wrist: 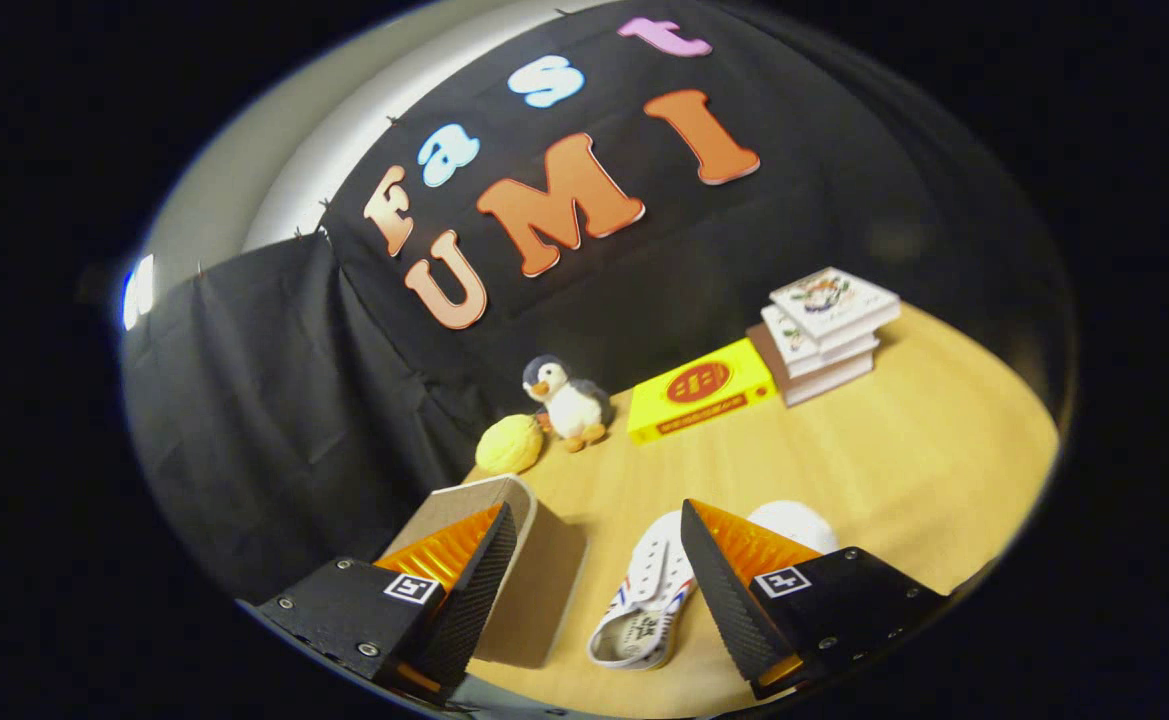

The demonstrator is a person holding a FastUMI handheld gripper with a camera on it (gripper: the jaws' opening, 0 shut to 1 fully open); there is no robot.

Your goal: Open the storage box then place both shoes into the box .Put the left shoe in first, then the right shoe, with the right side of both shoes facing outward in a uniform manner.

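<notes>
My gripper (594, 530) is open, its two fingers wide apart above the wooden table (904, 460) with nothing between them. A cardboard storage box (529, 575) stands just behind the left finger, its lid closed as far as I can see. A white shoe (649, 595) with red and blue trim lies between the fingers, below them, its opening toward me. A second white shoe (794, 522) is mostly hidden behind the right finger; only its rounded end shows.
Beyond the fingers, along the black cloth wall, sit a yellow round object (509, 443), a penguin plush toy (569, 400), a yellow book (701, 390) and a stack of books (824, 330). The table's left edge runs past the box.
</notes>
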